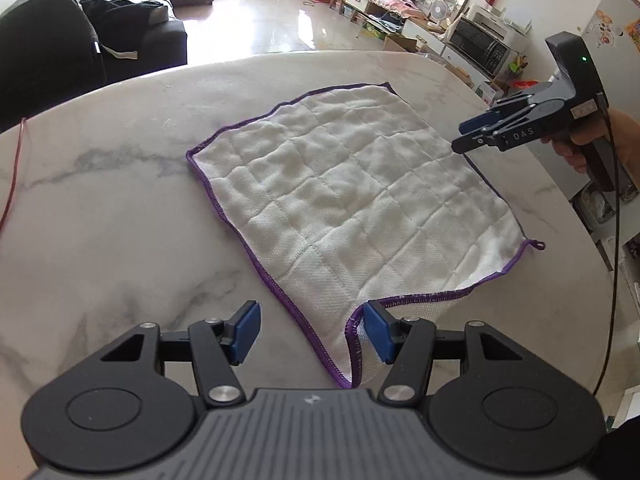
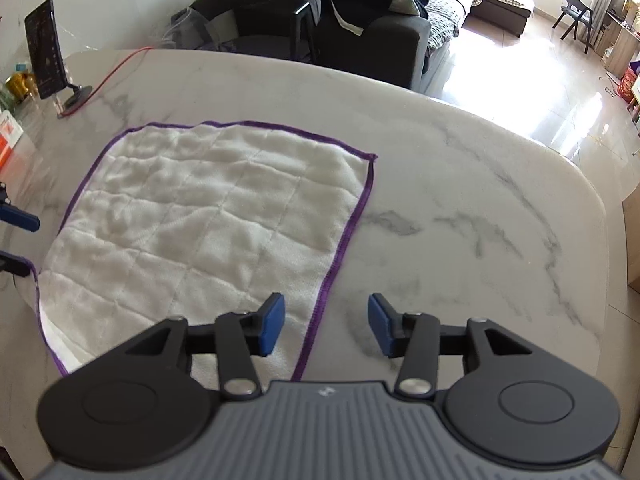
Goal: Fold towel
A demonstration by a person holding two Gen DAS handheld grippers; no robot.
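A white quilted towel [image 1: 340, 200] with purple trim lies spread flat on the marble table [image 1: 100, 220]. It also shows in the right wrist view [image 2: 208, 224]. My left gripper [image 1: 312, 330] is open, its blue pads either side of the towel's near corner, which is curled up slightly. My right gripper [image 2: 326, 326] is open and straddles the towel's purple right edge near a corner. The right gripper shows in the left wrist view [image 1: 472, 132], hovering over the towel's far right edge. The left gripper's fingertips [image 2: 20, 220] show at the left edge of the right wrist view.
A phone on a stand [image 2: 44, 52] with a red cable [image 2: 112, 72] stands at the table's far corner. Orange and white packaging [image 2: 8, 140] lies by it. A dark sofa [image 2: 360, 20] stands beyond the table's edge.
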